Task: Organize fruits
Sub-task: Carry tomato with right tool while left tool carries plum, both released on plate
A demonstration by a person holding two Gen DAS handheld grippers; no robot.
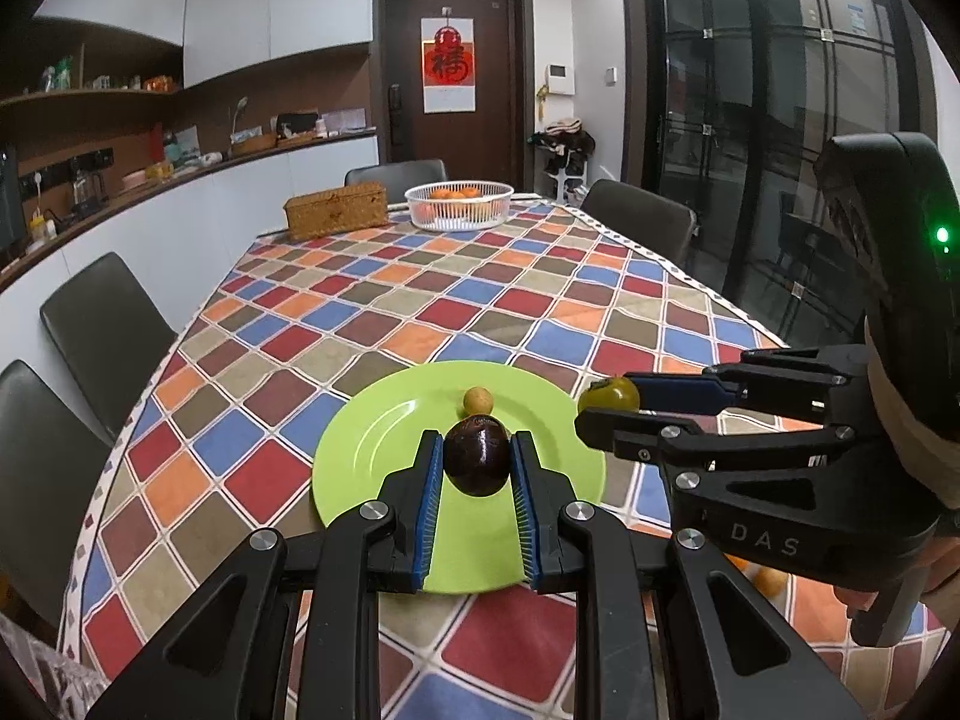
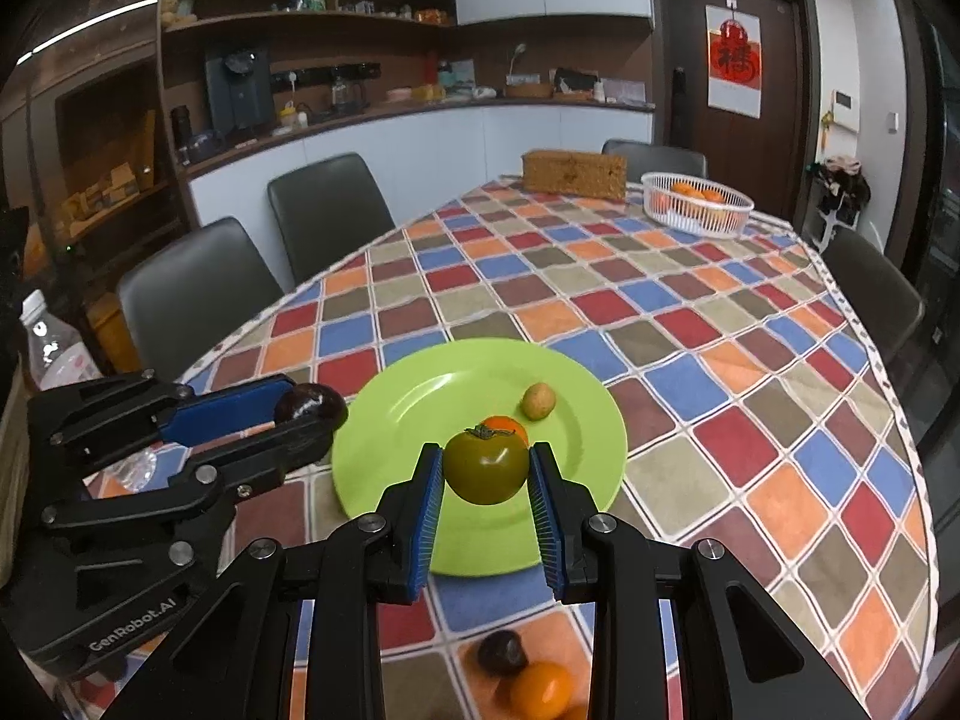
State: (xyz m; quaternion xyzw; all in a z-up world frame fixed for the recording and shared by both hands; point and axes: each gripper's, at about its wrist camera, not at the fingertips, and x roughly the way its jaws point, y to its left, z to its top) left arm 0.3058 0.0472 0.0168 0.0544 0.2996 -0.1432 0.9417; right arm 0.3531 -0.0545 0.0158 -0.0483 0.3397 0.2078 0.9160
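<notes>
Holding a fruit apiece, both grippers are hanging over the near part of the green plate (image 2: 414, 414), w/ the next move turning on which one is sitting closer to bare plate. The left gripper (image 1: 477, 461) is clamping a dark purple fruit (image 1: 477, 455) between its blue pads (image 1: 429, 498); seen from its own cam, the fruit is lining up just nearer than the small tan fruit (image 1: 477, 400) lying on the plate's far-center. The right gripper (image 2: 486, 468) is pinching a green persimmon-like fruit (image 2: 486, 466), calyx up, and right behind it an orange fruit (image 2: 507, 425) is peeking out, apparently resting on the plate, though contact is hard to judge.

Going by the right cam, the left tool is sitting off the plate's left edge w/ the purple fruit roughly over the rim, so it's needing a short push inward before letting go. The right tool is looking better placed: plate surface is showing below and around its fruit. Both fruits are roundish, no real long axis, so roll after release is the risk, esp. near the rim.

Farther out, a second dark fruit (image 2: 503, 651) and another orange (image 2: 540, 690) are waiting on the checkered tablecloth (image 2: 720, 360) below the right tool, off the plate. A white basket (image 2: 696, 204) w/ oranges is sitting well apart at the table's far end.
</notes>
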